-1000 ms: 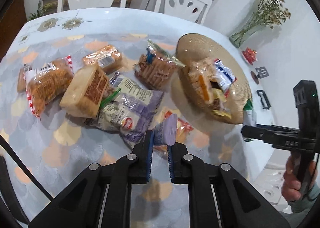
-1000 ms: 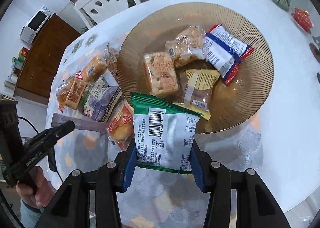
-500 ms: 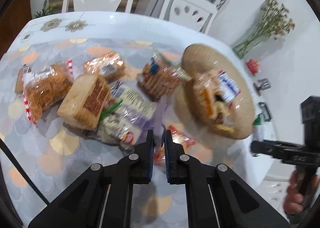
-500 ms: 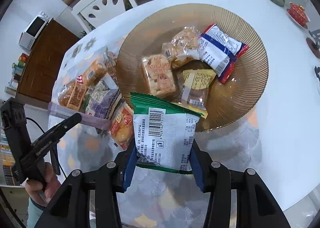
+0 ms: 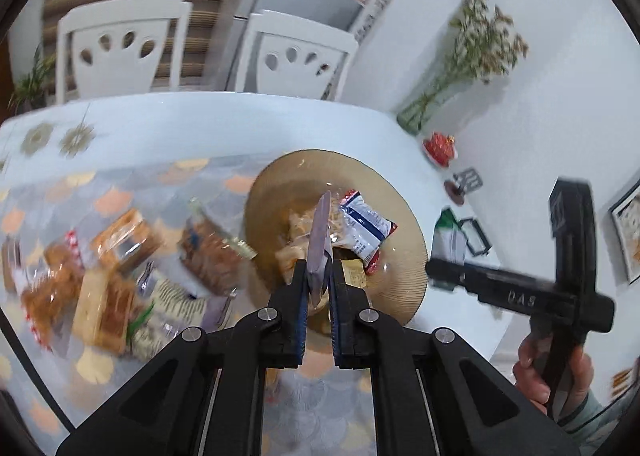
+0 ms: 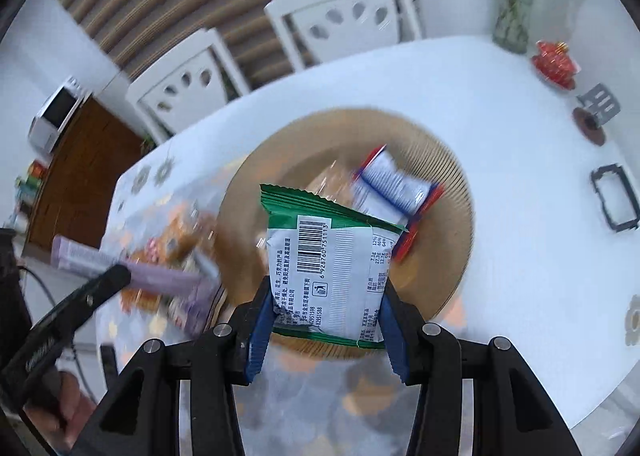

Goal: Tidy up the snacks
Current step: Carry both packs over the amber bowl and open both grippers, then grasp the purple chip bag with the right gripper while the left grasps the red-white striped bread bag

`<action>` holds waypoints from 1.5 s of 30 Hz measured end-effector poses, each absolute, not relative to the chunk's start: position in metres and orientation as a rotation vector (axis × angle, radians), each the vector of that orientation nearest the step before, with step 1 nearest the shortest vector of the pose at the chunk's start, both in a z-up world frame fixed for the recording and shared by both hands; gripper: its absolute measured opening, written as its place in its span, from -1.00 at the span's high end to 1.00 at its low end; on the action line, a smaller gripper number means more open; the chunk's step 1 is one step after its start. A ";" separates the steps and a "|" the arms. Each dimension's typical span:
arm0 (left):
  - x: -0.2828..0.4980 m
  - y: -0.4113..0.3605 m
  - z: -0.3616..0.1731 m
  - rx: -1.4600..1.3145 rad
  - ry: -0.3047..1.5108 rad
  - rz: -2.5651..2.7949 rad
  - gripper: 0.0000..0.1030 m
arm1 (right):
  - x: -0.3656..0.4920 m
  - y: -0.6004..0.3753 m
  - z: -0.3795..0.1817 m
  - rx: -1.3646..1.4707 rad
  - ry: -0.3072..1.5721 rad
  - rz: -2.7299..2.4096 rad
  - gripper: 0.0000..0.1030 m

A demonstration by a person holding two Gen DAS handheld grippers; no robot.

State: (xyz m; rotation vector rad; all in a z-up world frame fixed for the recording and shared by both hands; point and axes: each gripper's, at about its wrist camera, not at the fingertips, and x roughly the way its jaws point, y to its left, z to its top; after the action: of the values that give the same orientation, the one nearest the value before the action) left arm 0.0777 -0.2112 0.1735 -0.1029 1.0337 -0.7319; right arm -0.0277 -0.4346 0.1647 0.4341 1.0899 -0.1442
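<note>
My left gripper (image 5: 319,288) is shut on a thin purple snack packet (image 5: 319,248), held edge-on above the near side of the amber ribbed plate (image 5: 404,268). The plate holds a blue, white and red packet (image 5: 366,228) and other snacks. My right gripper (image 6: 324,320) is shut on a green and white snack packet (image 6: 332,264), held above the plate's (image 6: 448,216) near rim. The purple packet (image 6: 120,268) and left gripper also show at the left of the right wrist view. The right gripper with the green packet (image 5: 448,236) shows at the right of the left wrist view.
Several loose wrapped snacks (image 5: 116,280) lie on the patterned tablecloth left of the plate. A vase of dried flowers (image 5: 440,96), a red ornament (image 5: 440,144) and small black stands (image 6: 614,196) stand along the wall side. Two white chairs (image 5: 120,52) stand behind the table.
My left gripper has swung right with the purple packet, from over the loose snacks to over the plate. My right gripper has lifted and moved forward over the plate's near rim with the green packet.
</note>
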 end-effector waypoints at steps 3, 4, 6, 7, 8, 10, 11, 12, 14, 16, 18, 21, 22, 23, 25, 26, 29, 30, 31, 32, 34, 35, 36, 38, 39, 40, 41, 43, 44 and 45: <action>0.086 -0.239 0.172 -0.052 1.077 -0.761 0.88 | -0.018 -0.444 0.168 0.431 1.076 -0.158 0.08; 0.089 -0.251 0.171 -0.021 1.092 -0.761 0.88 | -0.014 -0.447 0.168 0.429 1.077 -0.155 0.08; 0.093 -0.265 0.167 0.009 1.108 -0.765 0.88 | -0.007 -0.452 0.168 0.416 1.080 -0.154 0.08; 0.096 -0.272 0.164 0.025 1.124 -0.763 0.88 | -0.003 -0.453 0.168 0.408 1.082 -0.152 0.08; 0.098 -0.280 0.160 0.039 1.136 -0.764 0.88 | 0.000 -0.455 0.167 0.404 1.083 -0.151 0.08; 0.102 -0.288 0.155 0.033 1.148 -0.774 0.85 | 0.005 -0.458 0.165 0.402 1.084 -0.149 0.08; 0.104 -0.291 0.153 0.016 1.141 -0.786 0.75 | 0.009 -0.460 0.162 0.401 1.093 -0.144 0.02; 0.105 -0.292 0.152 0.004 1.128 -0.789 0.59 | 0.012 -0.463 0.159 0.405 1.101 -0.138 -0.01; 0.112 -0.292 0.147 -0.023 1.122 -0.756 -0.17 | 0.013 -0.469 0.155 0.420 1.104 -0.144 -0.01; 0.118 -0.285 0.142 -0.102 1.127 -0.752 -0.21 | 0.012 -0.475 0.151 0.424 1.111 -0.159 -0.01; 0.121 -0.279 0.138 -0.145 1.146 -0.746 -0.21 | 0.010 -0.481 0.148 0.436 1.118 -0.164 -0.02; 0.121 -0.266 0.136 -0.186 1.149 -0.726 -0.21 | 0.005 -0.487 0.141 0.457 1.137 -0.171 -0.02; 0.120 -0.259 0.135 -0.202 1.151 -0.723 -0.21 | 0.003 -0.488 0.139 0.464 1.144 -0.171 -0.02; 0.119 -0.256 0.135 -0.210 1.152 -0.718 -0.21 | 0.001 -0.488 0.136 0.471 1.153 -0.171 -0.02; 0.115 -0.247 0.134 -0.217 1.155 -0.700 -0.21 | -0.002 -0.486 0.132 0.483 1.168 -0.164 -0.02; 0.115 -0.244 0.133 -0.217 1.157 -0.693 -0.21 | -0.003 -0.485 0.131 0.487 1.173 -0.159 -0.02; 0.108 -0.226 0.129 -0.224 1.164 -0.658 -0.21 | -0.007 -0.473 0.129 0.484 1.187 -0.137 -0.02; 0.106 -0.219 0.129 -0.230 1.165 -0.646 -0.21 | -0.008 -0.469 0.130 0.480 1.188 -0.130 -0.02; 0.105 -0.212 0.128 -0.237 1.166 -0.632 -0.21 | -0.009 -0.463 0.131 0.475 1.189 -0.118 -0.02; 0.103 -0.203 0.127 -0.244 1.169 -0.612 -0.21 | -0.010 -0.456 0.132 0.469 1.190 -0.105 -0.02; 0.099 -0.182 0.126 -0.250 1.170 -0.574 -0.21 | -0.012 -0.441 0.133 0.458 1.195 -0.079 -0.02; 0.098 -0.173 0.127 -0.249 1.167 -0.554 -0.21 | -0.012 -0.435 0.133 0.456 1.199 -0.068 -0.02; 0.096 -0.162 0.127 -0.251 1.160 -0.529 -0.21 | -0.013 -0.427 0.132 0.456 1.205 -0.054 -0.02; 0.094 -0.136 0.129 -0.274 1.150 -0.479 -0.21 | -0.015 -0.414 0.130 0.463 1.215 -0.029 -0.02; 0.092 -0.124 0.130 -0.289 1.146 -0.462 -0.21 | -0.016 -0.407 0.129 0.465 1.219 -0.019 -0.02; 0.091 -0.107 0.131 -0.308 1.142 -0.435 -0.21 | -0.017 -0.400 0.128 0.465 1.224 -0.009 -0.02; 0.090 -0.096 0.131 -0.317 1.139 -0.417 -0.21 | -0.018 -0.391 0.127 0.462 1.231 0.001 -0.02; 0.086 -0.071 0.132 -0.333 1.130 -0.376 -0.21 | -0.020 -0.374 0.124 0.459 1.246 0.021 -0.02; 0.085 -0.062 0.132 -0.340 1.128 -0.362 -0.21 | -0.020 -0.368 0.122 0.460 1.254 0.031 -0.02; 0.084 -0.054 0.132 -0.347 1.128 -0.352 -0.21 | -0.022 -0.361 0.121 0.461 1.261 0.041 -0.02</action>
State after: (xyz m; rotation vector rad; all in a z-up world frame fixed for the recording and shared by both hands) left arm 0.0839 -0.0539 0.1316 -0.3472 1.1275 -0.3518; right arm -0.0217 -0.3612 0.1207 0.4611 1.2607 0.0409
